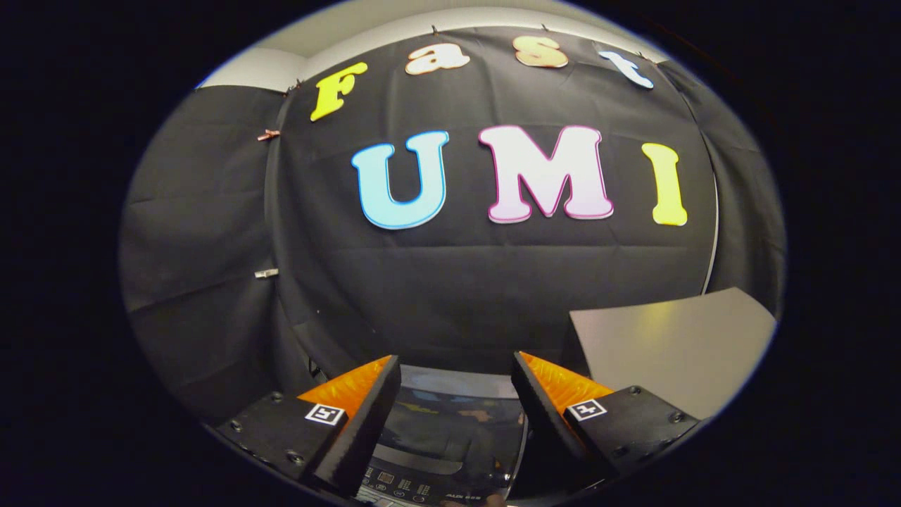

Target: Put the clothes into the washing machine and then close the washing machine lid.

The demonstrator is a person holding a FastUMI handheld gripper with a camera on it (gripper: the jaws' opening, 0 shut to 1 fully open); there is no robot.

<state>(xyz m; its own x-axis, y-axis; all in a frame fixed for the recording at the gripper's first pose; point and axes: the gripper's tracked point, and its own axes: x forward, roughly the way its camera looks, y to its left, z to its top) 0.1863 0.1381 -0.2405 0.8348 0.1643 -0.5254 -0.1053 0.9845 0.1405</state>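
The tongs [456,394] are hanging wide open and empty at the frame's bottom centre, directly above the washing machine [443,443], whose glossy lid is lying between them; no clothes are visible.

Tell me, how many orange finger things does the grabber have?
2. One orange finger is left of the washing machine lid, and the other is right of it. The gripper is open, holding nothing.
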